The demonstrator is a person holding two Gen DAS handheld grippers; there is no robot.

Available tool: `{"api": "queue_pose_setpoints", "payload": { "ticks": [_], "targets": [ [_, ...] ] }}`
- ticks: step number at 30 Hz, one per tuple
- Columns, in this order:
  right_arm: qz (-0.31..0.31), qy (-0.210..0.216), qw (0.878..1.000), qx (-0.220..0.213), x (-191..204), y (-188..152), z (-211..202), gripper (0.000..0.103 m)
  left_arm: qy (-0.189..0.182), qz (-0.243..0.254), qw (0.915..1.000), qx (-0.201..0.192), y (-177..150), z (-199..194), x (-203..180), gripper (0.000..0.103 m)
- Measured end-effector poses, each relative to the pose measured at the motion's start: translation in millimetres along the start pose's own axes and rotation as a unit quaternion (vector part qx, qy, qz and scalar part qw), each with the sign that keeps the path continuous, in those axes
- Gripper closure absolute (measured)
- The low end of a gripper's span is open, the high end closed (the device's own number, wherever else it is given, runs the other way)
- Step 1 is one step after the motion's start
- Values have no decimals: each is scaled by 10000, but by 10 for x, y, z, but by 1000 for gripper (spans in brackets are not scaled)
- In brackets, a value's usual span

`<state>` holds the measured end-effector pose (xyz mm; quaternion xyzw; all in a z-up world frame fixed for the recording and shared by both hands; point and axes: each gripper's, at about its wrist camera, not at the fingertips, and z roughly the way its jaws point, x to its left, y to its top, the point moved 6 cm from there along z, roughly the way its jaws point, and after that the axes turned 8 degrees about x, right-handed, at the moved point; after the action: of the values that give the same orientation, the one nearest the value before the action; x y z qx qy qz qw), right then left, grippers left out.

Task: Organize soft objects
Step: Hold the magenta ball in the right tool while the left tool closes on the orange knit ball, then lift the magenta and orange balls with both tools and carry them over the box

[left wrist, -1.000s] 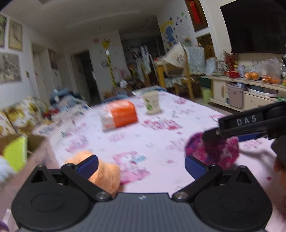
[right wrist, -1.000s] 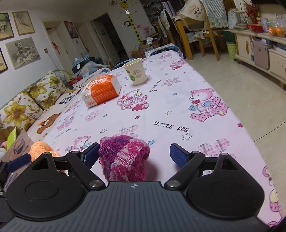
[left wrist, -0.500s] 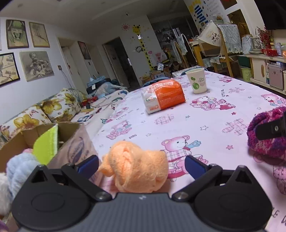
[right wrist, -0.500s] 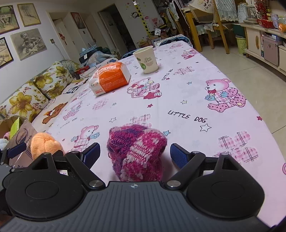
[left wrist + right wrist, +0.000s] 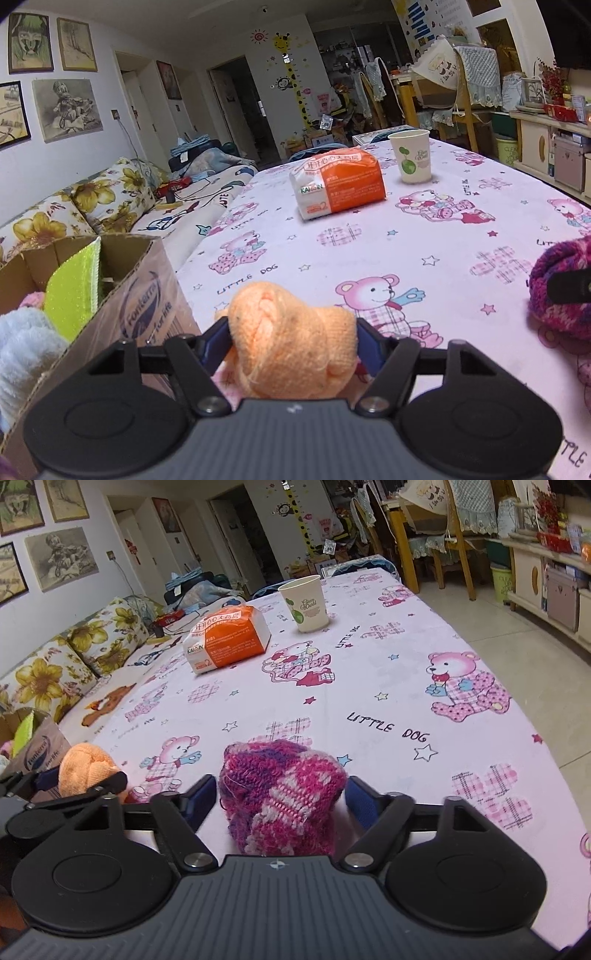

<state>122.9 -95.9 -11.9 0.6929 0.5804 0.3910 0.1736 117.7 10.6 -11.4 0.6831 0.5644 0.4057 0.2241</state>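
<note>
Both soft bundles sit at the near edge of the table, each already framed by its own tool. The left gripper (image 5: pixel 293 341) has just been closing, and its blue pads now press both flanks of the orange knotted cloth (image 5: pixel 291 343), so it looks clamped. The right gripper (image 5: pixel 282 797) has also been closing around the pink-and-purple knitted bundle (image 5: pixel 282 794); its pads stand just beside the yarn, and I cannot tell whether they bite yet. What matters next, I'd judge, is the cardboard box (image 5: pixel 122 295): it stands open just left of the orange cloth, hard against the table's near-left edge, already holding a green cloth (image 5: pixel 74 291). The left hand is far nearer it; the knitted bundle lies well to the right, with the orange cloth between it and the box.
</note>
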Motion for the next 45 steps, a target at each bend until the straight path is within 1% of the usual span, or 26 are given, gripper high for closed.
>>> {"api": "queue_pose_setpoints", "payload": {
  "ticks": [1, 4, 7, 10, 12, 15, 18, 23, 29, 33, 35, 38, 45],
  "targets": [
    [-11, 23, 10000, 7, 2, -5, 11, 24, -19, -6, 10000, -6, 4, -7, 3, 36],
    [-11, 68, 10000, -21, -3, -22, 15, 30, -84, -70, 9999, -21, -16, -38, 24, 39],
    [-88, 84, 9999, -81, -11, -36, -27, 34, -148, -174, 9997, 3, -51, -110, 59, 40],
    [-38, 145, 9998, -109, -32, -28, -59, 35, -306, -361, 9989, 45, -95, -218, 85, 41],
    [-9, 180, 9998, -122, -38, -15, -71, 35, -439, -351, 9984, 4, -121, -305, 55, 41],
    [1, 227, 9995, -204, -31, -1, -134, 36, -615, -276, 9976, -179, -120, -458, 3, 41],
    [-96, 123, 9994, -308, -34, 2, -220, 36, -808, -370, 9956, -298, -114, -591, -8, 41],
    [-156, 18, 9992, -362, -11, 45, -288, 35, -1118, -323, 9918, -530, -122, -779, -45, 41],
    [-237, -34, 9993, -275, 81, 94, -249, 36, -1216, -467, 9894, -636, -103, -837, 76, 41],
    [-157, 39, 9997, -198, 125, 107, -210, 36, -1308, -559, 9871, -733, -70, -900, 143, 41],
    [-152, 1, 9997, -196, 147, 118, -207, 36, -1368, -581, 9857, -798, -53, -945, 164, 41],
    [-70, 60, 9998, -191, 177, 135, -220, 36, -1466, -665, 9830, -880, -31, -1000, 188, 41],
    [-97, 101, 9995, -285, 290, 169, -260, 36, -1635, -803, 9768, -1130, 27, -1148, 287, 41]
  ]
}}
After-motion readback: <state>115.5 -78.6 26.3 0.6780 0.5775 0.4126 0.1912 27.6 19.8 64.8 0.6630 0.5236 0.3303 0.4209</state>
